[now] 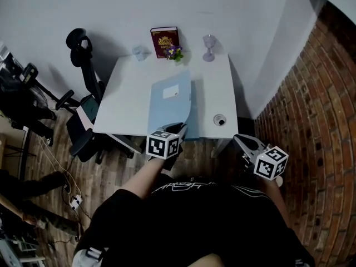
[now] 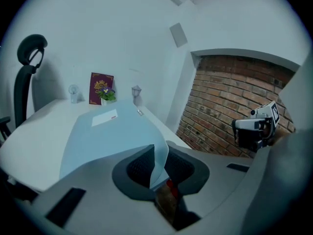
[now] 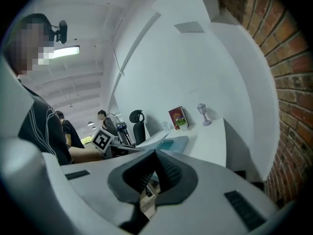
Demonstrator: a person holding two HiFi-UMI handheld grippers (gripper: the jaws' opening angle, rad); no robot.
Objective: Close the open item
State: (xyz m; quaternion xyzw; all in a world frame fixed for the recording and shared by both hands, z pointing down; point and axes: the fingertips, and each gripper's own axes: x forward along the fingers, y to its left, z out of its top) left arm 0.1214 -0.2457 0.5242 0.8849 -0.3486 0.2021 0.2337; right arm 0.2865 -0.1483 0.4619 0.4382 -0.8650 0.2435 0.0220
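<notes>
The blue folder (image 1: 169,102) lies midway across the table (image 1: 130,88), cover nearly down, its near corner curled up in the left gripper's (image 1: 177,128) pinching fingers (image 2: 139,166), so flattening and release seem left; the right gripper (image 1: 240,141) hangs near-right, fingers closed, empty.

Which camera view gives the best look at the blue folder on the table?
The head view: nearly the whole blue folder lies in sight on the white table. The left gripper view shows its cover close up, one corner pinched by the left hand-held gripper. The right gripper view catches only a sliver.
</notes>
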